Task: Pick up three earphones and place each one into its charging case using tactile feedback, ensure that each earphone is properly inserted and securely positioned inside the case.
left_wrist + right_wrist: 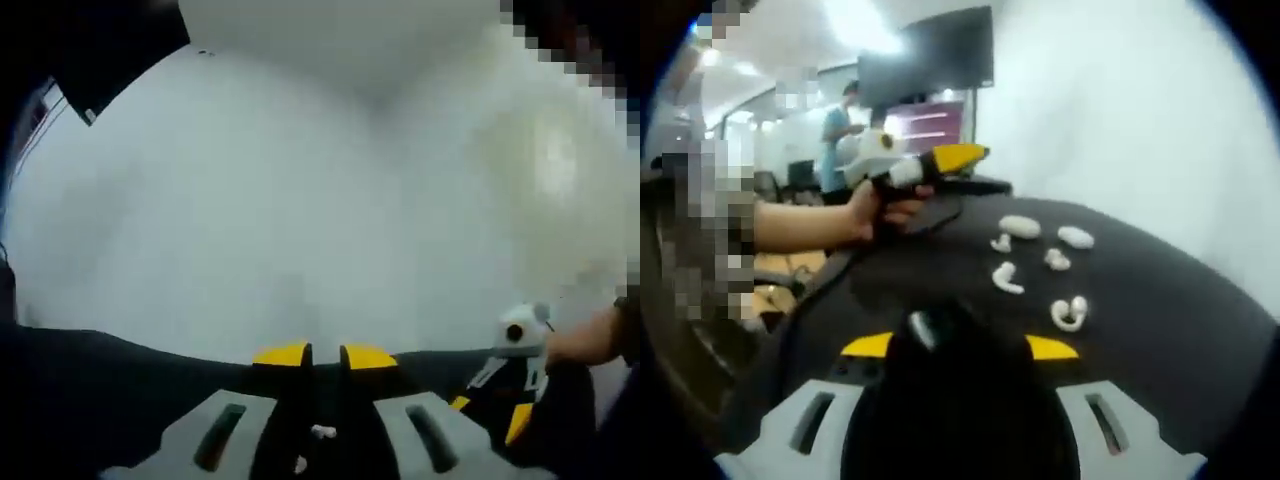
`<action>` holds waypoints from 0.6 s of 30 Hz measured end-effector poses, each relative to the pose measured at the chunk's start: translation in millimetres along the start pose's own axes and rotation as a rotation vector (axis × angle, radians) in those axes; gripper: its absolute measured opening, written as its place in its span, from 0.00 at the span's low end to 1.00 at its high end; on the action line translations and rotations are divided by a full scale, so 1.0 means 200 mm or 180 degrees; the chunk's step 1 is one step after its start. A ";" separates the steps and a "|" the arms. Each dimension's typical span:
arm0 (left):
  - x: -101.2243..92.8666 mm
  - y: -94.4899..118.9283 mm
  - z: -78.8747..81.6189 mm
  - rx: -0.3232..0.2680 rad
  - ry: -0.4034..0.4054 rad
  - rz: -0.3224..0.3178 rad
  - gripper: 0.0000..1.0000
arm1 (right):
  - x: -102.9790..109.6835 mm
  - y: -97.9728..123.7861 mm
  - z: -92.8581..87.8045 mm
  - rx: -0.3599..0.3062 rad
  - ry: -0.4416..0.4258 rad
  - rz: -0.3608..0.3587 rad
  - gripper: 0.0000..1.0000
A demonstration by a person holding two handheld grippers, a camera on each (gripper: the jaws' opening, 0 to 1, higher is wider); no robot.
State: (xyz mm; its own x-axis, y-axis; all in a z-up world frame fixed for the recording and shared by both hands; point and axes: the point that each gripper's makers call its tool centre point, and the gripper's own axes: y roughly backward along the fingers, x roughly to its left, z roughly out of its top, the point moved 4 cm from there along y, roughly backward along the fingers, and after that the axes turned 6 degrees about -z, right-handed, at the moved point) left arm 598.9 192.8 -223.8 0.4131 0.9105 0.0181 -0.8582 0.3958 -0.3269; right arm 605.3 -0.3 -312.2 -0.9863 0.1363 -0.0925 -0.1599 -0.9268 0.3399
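Observation:
On the black table [1200, 330] lie several white earphones, among them one [1070, 313] nearest me, one [1007, 278] and one [1057, 260]. Two white oval cases [1020, 227] [1075, 237] sit behind them. A black rounded case [950, 385] with a grey glint fills the gap between the yellow-tipped jaws of my right gripper [960, 347], which is shut on it. A hand [880, 212] holds my left gripper [965, 157] above the table's far left edge. In the left gripper view, my left gripper [326, 356] has its yellow tips almost together, facing a white wall.
The right gripper [505, 400] and a hand [590, 340] show at the lower right of the left gripper view. A dark monitor [930, 55] and a standing person [835, 135] are behind the table. The black table edge [120, 350] runs below the wall.

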 end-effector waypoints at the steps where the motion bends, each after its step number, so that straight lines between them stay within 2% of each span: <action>1: 0.01 0.00 -0.01 0.0072 -0.0135 0.0099 0.05 | 0.00 0.00 0.00 0.0006 0.0005 0.0000 0.50; 5: 0.03 0.00 -0.02 0.0134 -0.0293 0.0232 0.02 | 0.02 -0.02 0.02 0.0024 0.0135 0.0026 0.49; 9: 0.08 0.03 -0.01 0.0124 -0.0162 0.0460 0.00 | 0.02 -0.03 0.01 -0.0102 -0.0017 0.0109 0.47; 11: 0.12 0.05 0.00 0.0107 -0.0111 0.0587 0.00 | 0.03 -0.03 0.01 -0.0123 0.0019 0.0107 0.47; 16: 0.14 0.07 0.02 0.0020 -0.0004 0.0634 0.04 | 0.03 -0.03 0.01 -0.0153 0.0022 0.0123 0.47; 18: 0.14 0.06 0.02 -0.0009 -0.0054 0.0656 0.08 | 0.04 -0.02 0.01 -0.0146 0.0001 0.0148 0.42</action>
State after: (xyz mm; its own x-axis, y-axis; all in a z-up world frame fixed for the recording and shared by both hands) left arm 598.1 223.6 -223.1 0.2235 0.9741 -0.0337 -0.9231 0.2005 -0.3281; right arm 598.0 6.3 -311.9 -0.9927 0.0927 -0.0778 -0.1120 -0.9472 0.3005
